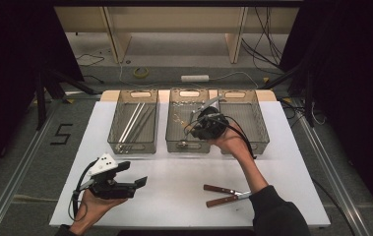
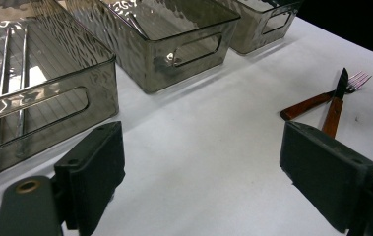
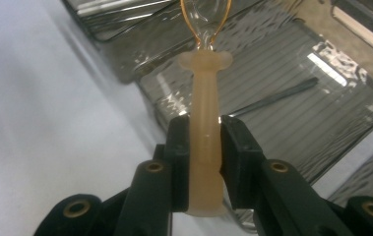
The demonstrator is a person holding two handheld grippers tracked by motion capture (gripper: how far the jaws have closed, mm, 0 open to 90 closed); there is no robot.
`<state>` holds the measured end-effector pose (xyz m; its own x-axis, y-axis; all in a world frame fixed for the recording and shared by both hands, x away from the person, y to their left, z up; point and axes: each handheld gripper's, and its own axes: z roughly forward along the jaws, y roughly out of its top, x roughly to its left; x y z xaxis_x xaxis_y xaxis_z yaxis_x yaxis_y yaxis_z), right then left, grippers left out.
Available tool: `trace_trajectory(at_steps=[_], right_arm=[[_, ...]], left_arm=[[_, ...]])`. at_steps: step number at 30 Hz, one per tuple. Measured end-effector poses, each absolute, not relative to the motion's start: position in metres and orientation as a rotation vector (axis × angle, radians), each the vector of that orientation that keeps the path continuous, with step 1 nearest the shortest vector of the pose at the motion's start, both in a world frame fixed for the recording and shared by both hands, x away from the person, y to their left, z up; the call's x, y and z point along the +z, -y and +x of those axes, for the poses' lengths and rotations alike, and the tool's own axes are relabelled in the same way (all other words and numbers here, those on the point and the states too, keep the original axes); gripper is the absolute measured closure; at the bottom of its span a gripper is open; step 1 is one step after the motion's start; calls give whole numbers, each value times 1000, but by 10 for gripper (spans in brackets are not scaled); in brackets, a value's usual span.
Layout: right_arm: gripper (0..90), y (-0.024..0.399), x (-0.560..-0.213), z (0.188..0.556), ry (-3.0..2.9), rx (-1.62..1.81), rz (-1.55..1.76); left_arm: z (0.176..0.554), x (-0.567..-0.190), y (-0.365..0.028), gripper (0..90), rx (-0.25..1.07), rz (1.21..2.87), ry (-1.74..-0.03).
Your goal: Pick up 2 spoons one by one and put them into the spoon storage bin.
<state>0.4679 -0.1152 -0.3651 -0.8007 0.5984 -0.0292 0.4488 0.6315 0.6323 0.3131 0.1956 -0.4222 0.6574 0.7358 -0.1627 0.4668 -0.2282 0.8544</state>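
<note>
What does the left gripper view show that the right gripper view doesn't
The left gripper view alone gives the left gripper, jaws wide apart over bare white table, plus a wooden-handled knife crossed with a fork, and metal rods in the nearest bin. The right gripper view alone gives the right gripper clamped on a cream whisk handle with wire loops above, held over a bin. Both share the smoky clear bins and the white table.

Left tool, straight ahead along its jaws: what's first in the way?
Probably nothing near: the open left tool faces bare table; farther on sits the middle bin, though depth is unclear.
</note>
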Motion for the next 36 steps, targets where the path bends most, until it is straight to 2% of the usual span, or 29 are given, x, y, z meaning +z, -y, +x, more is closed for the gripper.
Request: trace_trajectory(at_steps=[19,36], right_arm=[[756,111,-380,503,-2543,875,1041],[754,100,-394,512,-2529,790,1090]], left_arm=[[313,-422,-195,166,338,1881,-947],[312,-422,-194,165,338,1885,-943]])
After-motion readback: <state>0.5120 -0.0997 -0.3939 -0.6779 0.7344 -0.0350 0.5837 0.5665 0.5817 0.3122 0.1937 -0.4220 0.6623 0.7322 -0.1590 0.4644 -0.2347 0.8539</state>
